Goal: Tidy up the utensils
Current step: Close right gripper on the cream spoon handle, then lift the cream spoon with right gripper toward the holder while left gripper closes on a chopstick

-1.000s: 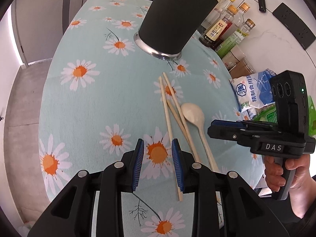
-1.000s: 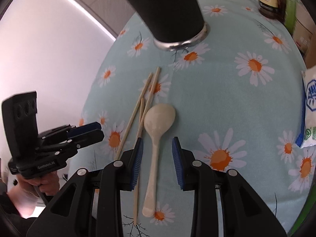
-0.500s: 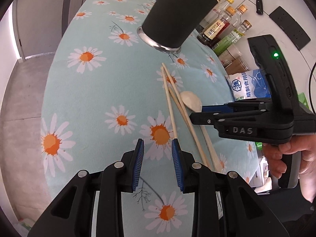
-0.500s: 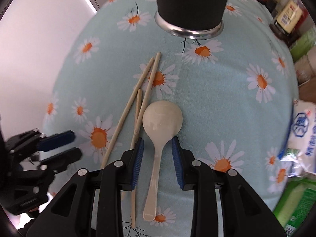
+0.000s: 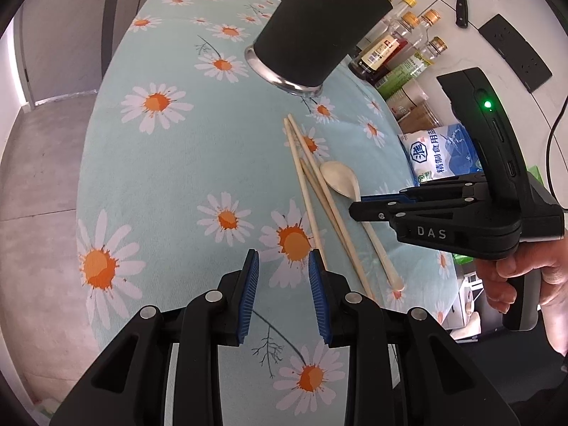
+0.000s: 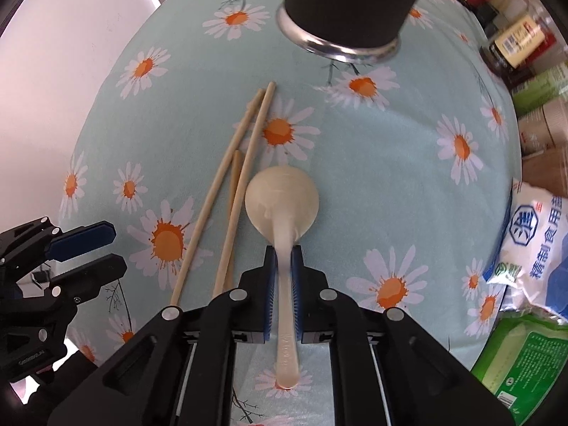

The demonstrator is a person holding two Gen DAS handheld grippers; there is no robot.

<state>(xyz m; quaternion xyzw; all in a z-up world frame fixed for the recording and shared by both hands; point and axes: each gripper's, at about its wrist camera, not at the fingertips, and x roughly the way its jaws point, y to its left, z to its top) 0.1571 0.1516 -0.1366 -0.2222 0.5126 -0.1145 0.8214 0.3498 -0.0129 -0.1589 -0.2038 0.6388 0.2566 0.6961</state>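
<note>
left wrist view: looks forward and down over the daisy-print blue tablecloth [image 5: 170,163], fairly near | right wrist view: looks straight down, close above it | shared: pale cream plastic spoon [image 6: 282,198], wooden chopsticks [image 5: 305,184], black metal-rimmed cup [image 5: 319,32]

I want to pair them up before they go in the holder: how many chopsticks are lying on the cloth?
3. Two long chopsticks lie side by side left of the spoon; a shorter-looking one lies between them, partly covered. None seem hidden elsewhere.
</note>
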